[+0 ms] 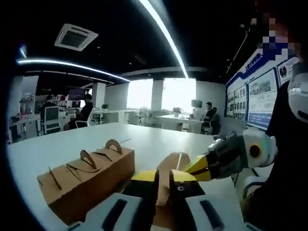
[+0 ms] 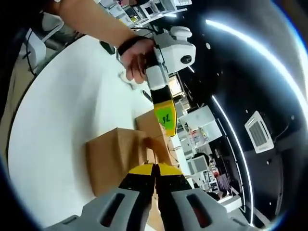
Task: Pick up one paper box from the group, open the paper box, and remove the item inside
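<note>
Two brown kraft-paper gable boxes sit on a big white tabletop in an open-plan office.

In the left gripper view, the left gripper, with yellow-and-black tips, has its jaws pinched together on the upright rounded handle flap of the nearer brown paper box. That box is right at the bottom of the view, mostly hidden behind the jaws, so not much of its body can be seen. The right gripper comes in from the right side with its yellow tip touching the same flap; a person's dark sleeve is behind it at the right edge.

The second brown paper box stands just beside the gripped one, to its left in this view, untouched, with its curved handle tabs sticking up and the top still folded shut. It sits toward the near edge of the tabletop.

In the right gripper view, the right gripper looks clamped shut, jaws pressed together with only a thin line between them, right at the edge of the box top, gripping a bit of flap there as far as I can tell. The box lies under and ahead of it. The left gripper reaches down from above, held by a person's hand with a dark wristband, its yellow tip with a green label on the box top.

Background has desks, monitors, seated people, ceiling light strips.
</note>
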Available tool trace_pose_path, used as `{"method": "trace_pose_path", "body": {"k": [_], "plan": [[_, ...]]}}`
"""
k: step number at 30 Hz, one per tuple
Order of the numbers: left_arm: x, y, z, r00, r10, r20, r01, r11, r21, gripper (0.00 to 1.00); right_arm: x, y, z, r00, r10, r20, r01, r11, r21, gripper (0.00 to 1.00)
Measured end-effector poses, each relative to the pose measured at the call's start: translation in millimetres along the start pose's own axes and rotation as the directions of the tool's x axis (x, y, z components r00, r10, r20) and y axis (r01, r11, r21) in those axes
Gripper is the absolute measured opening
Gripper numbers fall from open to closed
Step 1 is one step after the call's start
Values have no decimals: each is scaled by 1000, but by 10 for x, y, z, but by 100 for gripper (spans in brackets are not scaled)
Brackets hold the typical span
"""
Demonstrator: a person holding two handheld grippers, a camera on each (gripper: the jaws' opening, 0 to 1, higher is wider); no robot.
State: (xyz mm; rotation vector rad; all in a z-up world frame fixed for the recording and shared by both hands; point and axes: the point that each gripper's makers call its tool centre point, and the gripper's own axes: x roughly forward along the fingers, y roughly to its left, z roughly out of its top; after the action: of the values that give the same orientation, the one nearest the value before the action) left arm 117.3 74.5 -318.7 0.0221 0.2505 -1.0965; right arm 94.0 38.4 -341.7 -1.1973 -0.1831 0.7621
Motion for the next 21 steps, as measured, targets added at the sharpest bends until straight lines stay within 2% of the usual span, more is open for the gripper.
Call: {"method": "trace_pose_path", "body": {"k": [2,5,7,10,15,17,18,21], "plan": [[55,-68,-7,999,-42,-23,41,999,-10,12,-2,-6,-4,1000,-2,2,2,1000,-2,3],[138,-108,-26,996,-66,-57,66,998,-4,17,-1,-4,-4,1000,-1,6,1,1000,-1,3],[198,-102,-108,991,-61,-121,64,998,18,18,0,1,5,1000,2,11,-2,1000,-8,3],[264,-127,-158,983,-69,-169,75,997,26,18,11,28,9,1000,12,17,-12,1000,-15,3],[280,-146,-134,978,-87,-190,84,996,-22,15,17,28,16,999,18,27,-17,1000,-21,3],[288,-127,-148,976,-73,-204,68,997,-28,4,18,27,18,999,20,29,-19,1000,-22,3],[298,-98,-162,976,-54,-213,49,998,-29,4,16,23,21,999,19,32,-18,1000,-24,3],[300,-84,-149,977,-52,-207,37,996,-75,4,6,29,19,999,22,34,-21,1000,-21,3]]}}
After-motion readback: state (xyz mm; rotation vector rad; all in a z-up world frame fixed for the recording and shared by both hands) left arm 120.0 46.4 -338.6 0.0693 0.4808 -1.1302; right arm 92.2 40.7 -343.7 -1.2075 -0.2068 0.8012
